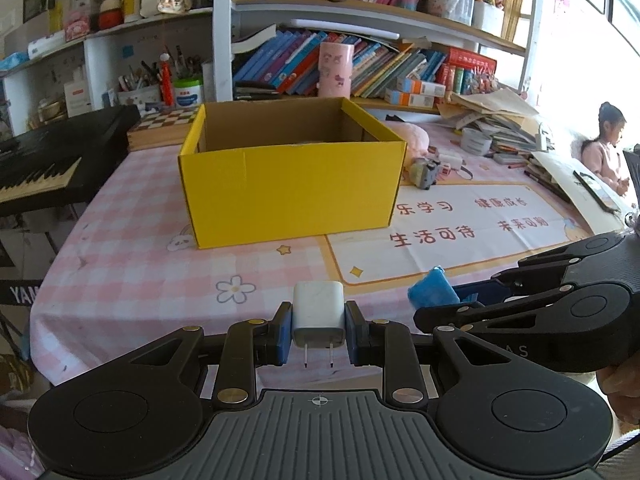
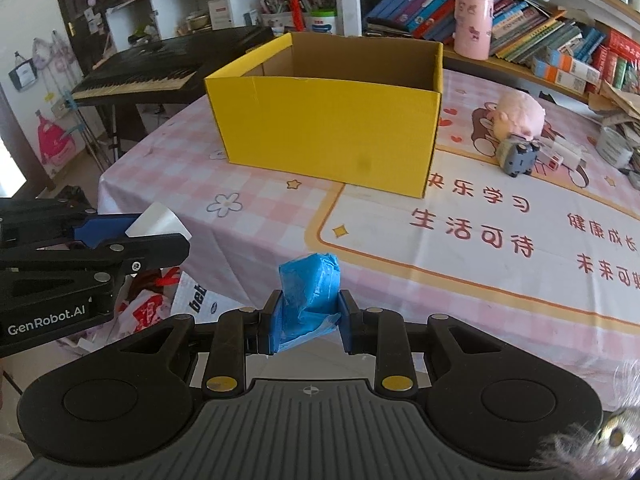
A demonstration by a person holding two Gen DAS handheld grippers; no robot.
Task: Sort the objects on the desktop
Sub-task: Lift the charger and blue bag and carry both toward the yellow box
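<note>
My left gripper (image 1: 319, 328) is shut on a white plug charger (image 1: 319, 314), prongs pointing back at the camera, held above the table's near edge. My right gripper (image 2: 308, 314) is shut on a blue wrapped packet (image 2: 310, 292), also near the front edge. Each gripper shows in the other's view: the right one with the blue packet (image 1: 434, 290) is to the right of the left one, and the left one holds the charger (image 2: 158, 220) at the left. An open yellow cardboard box (image 1: 288, 184) stands ahead on the pink checked tablecloth; it also shows in the right wrist view (image 2: 332, 128). Its inside is mostly hidden.
A grey toy car (image 2: 518, 156), a pink plush (image 2: 520, 114) and small white items (image 2: 564, 154) lie right of the box. A printed mat (image 2: 500, 232) covers the right of the table. A keyboard piano (image 2: 160, 68) stands left. Bookshelves and paper piles (image 1: 500, 120) line the back.
</note>
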